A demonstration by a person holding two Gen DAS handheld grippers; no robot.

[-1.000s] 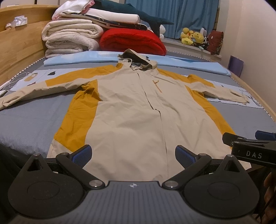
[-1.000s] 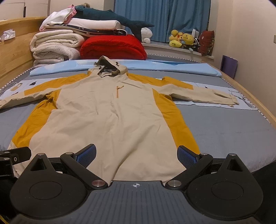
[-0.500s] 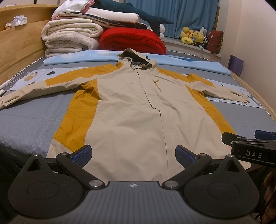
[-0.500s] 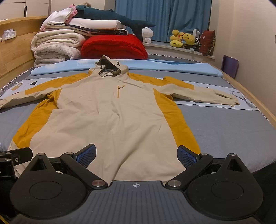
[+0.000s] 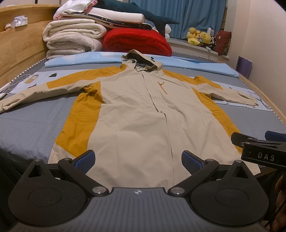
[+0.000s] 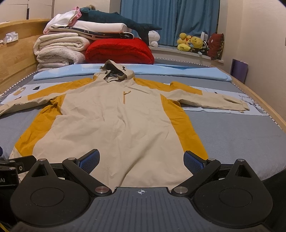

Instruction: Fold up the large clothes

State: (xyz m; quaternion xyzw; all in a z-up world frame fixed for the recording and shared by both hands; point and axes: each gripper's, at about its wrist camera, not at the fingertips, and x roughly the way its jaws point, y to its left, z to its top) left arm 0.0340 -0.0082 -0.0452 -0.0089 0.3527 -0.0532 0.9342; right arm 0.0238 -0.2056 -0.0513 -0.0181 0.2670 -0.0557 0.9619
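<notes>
A beige and mustard hooded jacket [image 5: 143, 110] lies flat, front up, on the grey bed [image 5: 26, 125], both sleeves spread out and the hood at the far end. It also shows in the right wrist view [image 6: 114, 121]. My left gripper [image 5: 137, 160] is open and empty just above the jacket's hem, left of its zip line. My right gripper [image 6: 141, 160] is open and empty above the hem's right half. The right gripper's body shows at the right edge of the left wrist view [image 5: 259, 148].
Folded white blankets [image 5: 71, 39], a red blanket [image 5: 135, 42] and a plush shark [image 5: 139, 12] are piled at the far end. A light blue mat [image 5: 196, 66] lies behind the hood. A wooden bed frame [image 5: 17, 51] runs along the left; soft toys [image 5: 198, 37] sit on the sill.
Both grippers have drifted very slightly; the jacket lies as before and both stay open.
</notes>
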